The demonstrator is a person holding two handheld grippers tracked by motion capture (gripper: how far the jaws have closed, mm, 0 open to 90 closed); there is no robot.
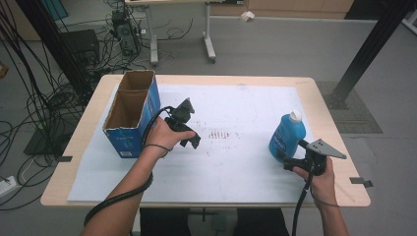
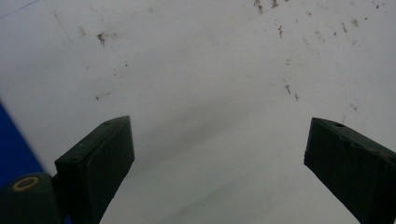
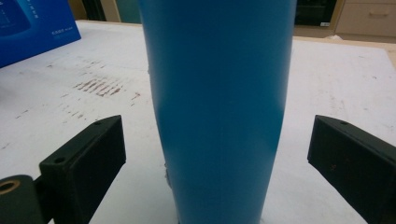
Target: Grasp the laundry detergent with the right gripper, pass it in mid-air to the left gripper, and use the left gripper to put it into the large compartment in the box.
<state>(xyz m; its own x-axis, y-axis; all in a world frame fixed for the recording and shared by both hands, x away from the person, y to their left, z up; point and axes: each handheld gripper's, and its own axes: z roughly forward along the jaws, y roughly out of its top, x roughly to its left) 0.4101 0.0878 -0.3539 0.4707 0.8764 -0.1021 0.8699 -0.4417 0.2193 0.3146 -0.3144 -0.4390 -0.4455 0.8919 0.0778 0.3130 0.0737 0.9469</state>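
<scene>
Bottle: a blue bottle [image 1: 286,137] with a white cap [image 1: 295,116] stands upright near the right edge of the surface [image 1: 314,88], on the white sheet [image 1: 236,167] that covers most of it.
Bottle axis: long axis vertical, cap pointing up; in the high view it leans slightly toward the far right.
Right gripper: the right gripper [image 3: 215,163] is held low just beside the bottle on the near side, pointing at its body.
Right fingers: spread wide, one finger [image 3: 84,163] on each side of the bottle's blue wall, with a gap to it on both sides; they grip nothing.
Left gripper: the left gripper [image 2: 217,158] is held above the sheet toward the left of the surface's middle, aimed down at the stained white sheet.
Left fingers: wide apart, holding nothing; bare sheet lies between them.
Box: a blue cardboard box [image 1: 132,113] with two open-topped compartments stands near the far-left corner of the surface, just beside the left hand [image 1: 160,136].
Sheet marks: a patch of brown streaks [image 1: 219,133] lies near the middle of the surface, between the two grippers.
</scene>
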